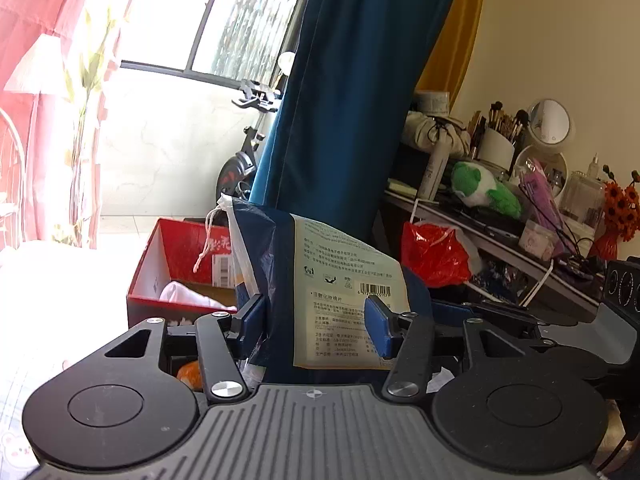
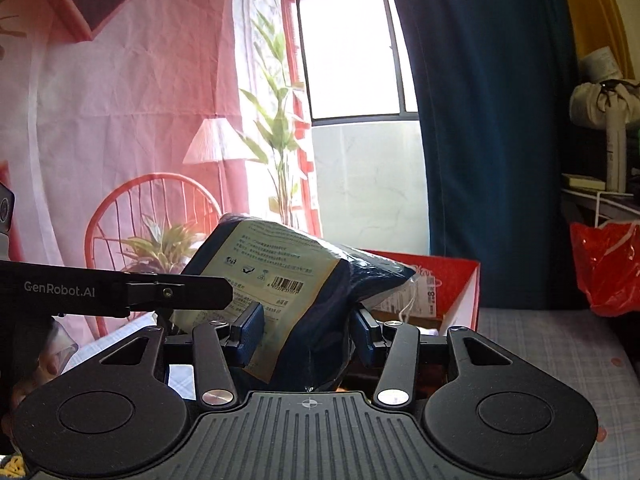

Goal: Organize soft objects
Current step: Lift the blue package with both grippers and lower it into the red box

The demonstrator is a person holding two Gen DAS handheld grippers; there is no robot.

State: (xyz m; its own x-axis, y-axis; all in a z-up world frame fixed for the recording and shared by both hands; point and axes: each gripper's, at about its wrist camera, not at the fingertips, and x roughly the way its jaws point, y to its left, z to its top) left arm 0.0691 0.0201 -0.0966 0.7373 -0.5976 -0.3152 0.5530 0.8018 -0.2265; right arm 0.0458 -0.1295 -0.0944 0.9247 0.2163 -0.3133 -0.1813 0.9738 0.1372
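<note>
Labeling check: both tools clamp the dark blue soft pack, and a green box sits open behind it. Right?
Not quite: the box behind is red, not green, as the left wrist view shows. The rest holds: the left tool and right tool both clamp the dark blue soft pack, and the box is open.

Looks like lived-in bedroom from my end. Dresser (image 1: 500, 236) crammed with makeup brushes (image 1: 500, 120), round mirror (image 1: 550, 120), plush toy (image 1: 484, 188), fake sunflowers (image 1: 622, 208). Teal curtain (image 1: 360, 80) beside window (image 2: 352, 52), checked bedsheet (image 2: 552, 344), printed backdrop (image 2: 140, 120) of chair and lamp, scooter (image 1: 240, 160) parked outside.
</note>
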